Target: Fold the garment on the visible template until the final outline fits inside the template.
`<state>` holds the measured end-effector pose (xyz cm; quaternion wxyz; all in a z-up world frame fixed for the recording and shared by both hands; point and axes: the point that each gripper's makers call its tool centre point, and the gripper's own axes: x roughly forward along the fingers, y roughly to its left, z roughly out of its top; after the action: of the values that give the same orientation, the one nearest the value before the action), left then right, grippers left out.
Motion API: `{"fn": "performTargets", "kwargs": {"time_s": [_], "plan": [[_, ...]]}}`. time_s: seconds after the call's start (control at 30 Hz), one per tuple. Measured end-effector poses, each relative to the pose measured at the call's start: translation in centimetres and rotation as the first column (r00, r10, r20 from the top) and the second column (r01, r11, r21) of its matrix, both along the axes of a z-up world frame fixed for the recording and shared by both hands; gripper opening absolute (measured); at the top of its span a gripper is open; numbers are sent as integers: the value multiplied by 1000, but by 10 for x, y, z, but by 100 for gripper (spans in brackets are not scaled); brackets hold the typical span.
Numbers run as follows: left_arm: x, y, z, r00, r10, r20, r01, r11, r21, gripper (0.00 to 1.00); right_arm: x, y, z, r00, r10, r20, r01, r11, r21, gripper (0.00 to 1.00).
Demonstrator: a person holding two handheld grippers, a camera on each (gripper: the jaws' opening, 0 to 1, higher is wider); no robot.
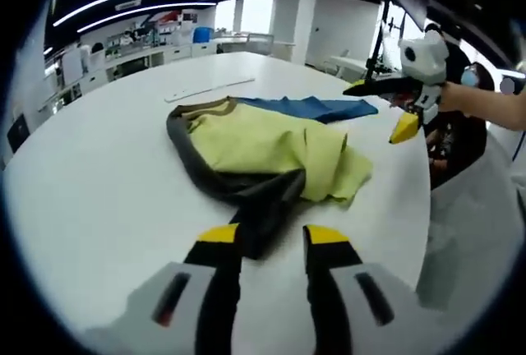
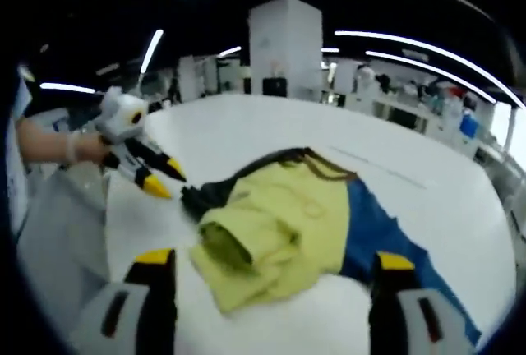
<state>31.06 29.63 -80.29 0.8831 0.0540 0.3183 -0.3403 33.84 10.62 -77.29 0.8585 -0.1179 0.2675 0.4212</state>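
Observation:
A yellow-green garment [image 1: 271,145] with dark trim lies bunched on a blue template [image 1: 320,108] on the white table [image 1: 99,174]. Its dark sleeve [image 1: 259,203] runs toward me and ends between the jaws of my left gripper [image 1: 271,240], which stands open around it. My right gripper [image 1: 382,108], held by a hand, hovers open at the template's right end. In the right gripper view the garment [image 2: 279,223] lies partly over the blue template [image 2: 374,228], between the wide-open jaws of my right gripper [image 2: 275,265]. There the left gripper [image 2: 163,177] is open by the dark sleeve [image 2: 201,197].
A thin pale strip [image 1: 209,89] lies on the table behind the garment. The table's curved edge [image 1: 427,207] falls away at the right, with a dark chair [image 1: 456,149] beyond it. Lab benches [image 1: 140,51] line the far wall.

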Motion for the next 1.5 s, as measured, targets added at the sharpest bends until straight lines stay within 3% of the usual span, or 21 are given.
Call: {"fn": "performTargets", "kwargs": {"time_s": [0.13,0.3,0.37,0.43,0.63,0.83,1.23,1.5], "plan": [[7,-5,-7,999,-20,-28,19,1000,-19,12,-6,-9,-4,1000,-9,-9,9,1000,-6,99],[13,-12,-10,999,-20,-41,19,999,-26,7,-17,-19,-11,999,-36,-36,37,999,5,99],[15,-13,-8,998,-26,-50,24,999,-32,0,-24,-22,-15,998,-48,-48,48,999,2,99],[19,-17,5,999,-31,-38,28,997,-74,0,-28,-25,-17,997,-60,-55,61,998,6,99],[41,-27,46,997,-80,20,81,993,-83,0,-36,-29,-16,994,-89,-64,91,995,29,99],[68,-45,65,993,-114,38,118,986,-116,0,-34,-33,-10,991,-123,-54,126,990,63,99],[102,-75,35,989,-150,1,150,987,-64,0,-49,-41,-3,985,-165,-51,169,981,99,99],[99,-80,24,988,-153,-28,151,987,-60,0,-54,-40,-4,983,-173,-56,178,978,107,99]]}}
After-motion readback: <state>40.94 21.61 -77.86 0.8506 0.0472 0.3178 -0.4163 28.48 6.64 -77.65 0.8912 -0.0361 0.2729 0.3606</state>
